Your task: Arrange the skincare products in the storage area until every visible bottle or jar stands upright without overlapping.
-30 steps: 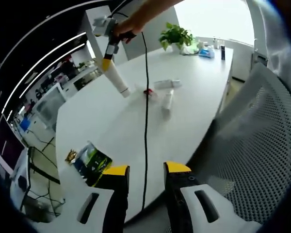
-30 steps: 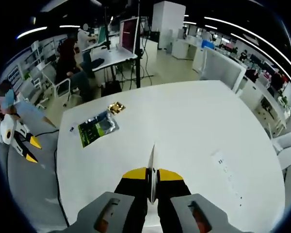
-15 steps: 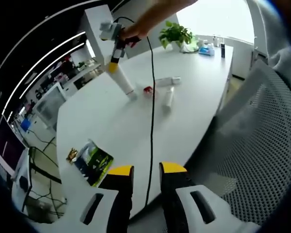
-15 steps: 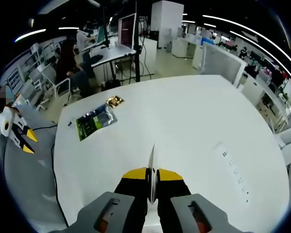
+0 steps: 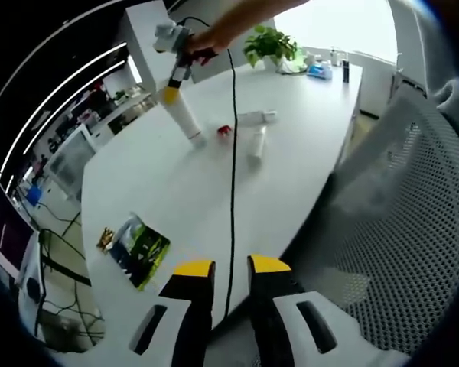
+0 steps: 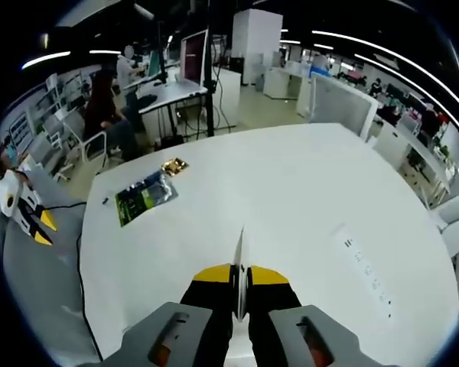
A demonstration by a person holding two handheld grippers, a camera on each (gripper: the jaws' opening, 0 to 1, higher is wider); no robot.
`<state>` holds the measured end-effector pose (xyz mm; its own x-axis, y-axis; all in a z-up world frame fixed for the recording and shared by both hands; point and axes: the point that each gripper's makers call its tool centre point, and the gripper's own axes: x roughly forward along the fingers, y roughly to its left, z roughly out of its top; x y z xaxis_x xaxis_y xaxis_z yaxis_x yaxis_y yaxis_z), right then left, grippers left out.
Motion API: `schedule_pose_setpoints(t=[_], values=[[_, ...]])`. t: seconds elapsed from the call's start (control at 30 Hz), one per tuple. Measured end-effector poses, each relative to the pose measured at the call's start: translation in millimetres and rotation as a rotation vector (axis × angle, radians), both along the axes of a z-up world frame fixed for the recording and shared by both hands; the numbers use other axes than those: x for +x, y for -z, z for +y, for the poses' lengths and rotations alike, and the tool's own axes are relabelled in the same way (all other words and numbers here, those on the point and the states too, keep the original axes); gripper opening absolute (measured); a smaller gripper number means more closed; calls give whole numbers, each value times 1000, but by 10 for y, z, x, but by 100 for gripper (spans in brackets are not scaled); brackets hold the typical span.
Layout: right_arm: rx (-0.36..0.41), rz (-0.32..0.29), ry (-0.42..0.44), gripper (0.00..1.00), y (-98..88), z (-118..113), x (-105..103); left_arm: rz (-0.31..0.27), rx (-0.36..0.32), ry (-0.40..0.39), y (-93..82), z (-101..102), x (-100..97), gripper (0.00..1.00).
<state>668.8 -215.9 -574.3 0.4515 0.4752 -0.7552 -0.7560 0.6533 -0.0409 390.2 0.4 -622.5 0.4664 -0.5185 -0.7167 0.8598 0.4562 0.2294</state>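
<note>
A person's right gripper (image 5: 170, 90) is holding a white tube (image 5: 183, 118) tilted above the white desk (image 5: 176, 183), its fingers clenched flat on the tube's crimped end, which is poking up as a thin white edge between the yellow fingertips in the right gripper view (image 6: 240, 277). Just beyond the tube's cap, a small red item (image 5: 224, 131) and two more white tubes (image 5: 257, 142) are lying on their sides. The left gripper (image 5: 222, 267) is hanging off the desk's near edge, its fingers slightly parted and grasping nothing, a black cable (image 5: 232, 191) running ahead between them. A green foil packet (image 5: 140, 248) is lying just ahead and left of those fingers, a mesh chair (image 5: 398, 229) to their right.
</note>
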Motion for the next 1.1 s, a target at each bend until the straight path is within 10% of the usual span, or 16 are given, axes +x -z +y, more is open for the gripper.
schedule_pose_setpoints(t=[1.1], values=[[-18, -3, -107, 0, 32, 95, 197, 32, 31, 27, 75, -2, -40, 12]])
